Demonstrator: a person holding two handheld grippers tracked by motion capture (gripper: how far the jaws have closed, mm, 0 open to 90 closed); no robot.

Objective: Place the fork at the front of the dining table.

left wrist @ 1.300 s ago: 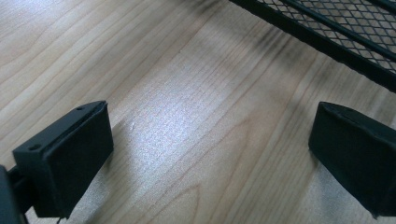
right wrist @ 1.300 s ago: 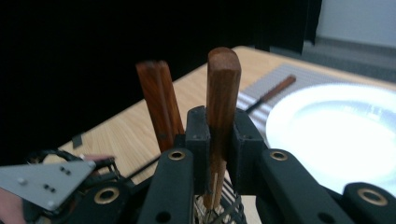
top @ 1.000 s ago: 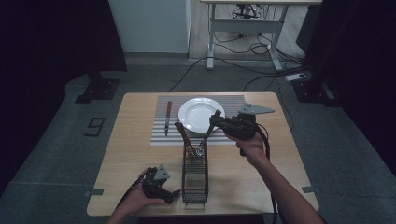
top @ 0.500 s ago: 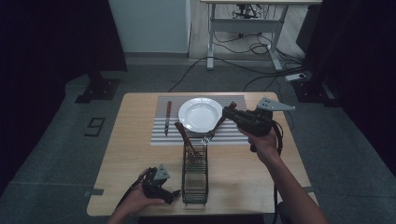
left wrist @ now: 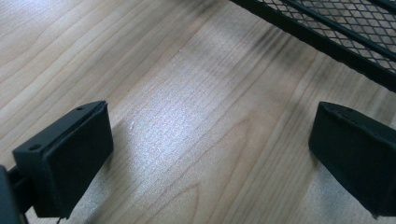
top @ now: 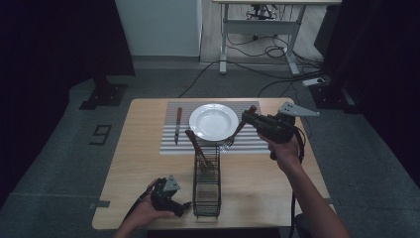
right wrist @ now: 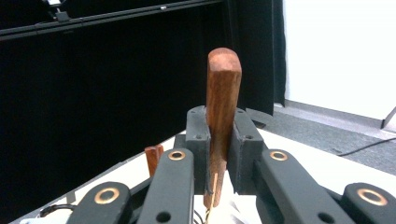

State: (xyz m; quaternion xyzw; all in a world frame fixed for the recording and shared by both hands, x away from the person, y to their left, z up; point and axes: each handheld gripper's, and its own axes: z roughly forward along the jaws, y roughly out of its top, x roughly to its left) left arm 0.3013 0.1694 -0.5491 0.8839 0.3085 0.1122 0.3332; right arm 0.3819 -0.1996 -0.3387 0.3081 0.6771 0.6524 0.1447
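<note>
Nearest, at the front edge of the table (top: 133, 168): left gripper (top: 184, 205) lying just beside the wire basket (top: 207, 197), fingers wide apart over bare wood, nothing between them, no change there since a second ago

In the basket's far compartment: one wooden-handled utensil (top: 196, 148) leaning up and to the left

Beyond that, the change: right gripper (top: 246, 118) carried away from the basket's far end and over to the right, now above the right edge of the striped placemat (top: 168, 145), fingers clamped tight on the wooden handle of the fork (top: 233, 138). Judged from this: fork clear of the basket and on its way to a place beside the white plate (top: 214, 121), setting-down not yet done

Fork held off the mat, tilted, long axis running from near-left to far-right: tines low, pointing down and towards the basket, handle end poking up past the fingers

Farther left on the mat: knife (top: 178, 125), lying lengthwise beside the plate
</note>
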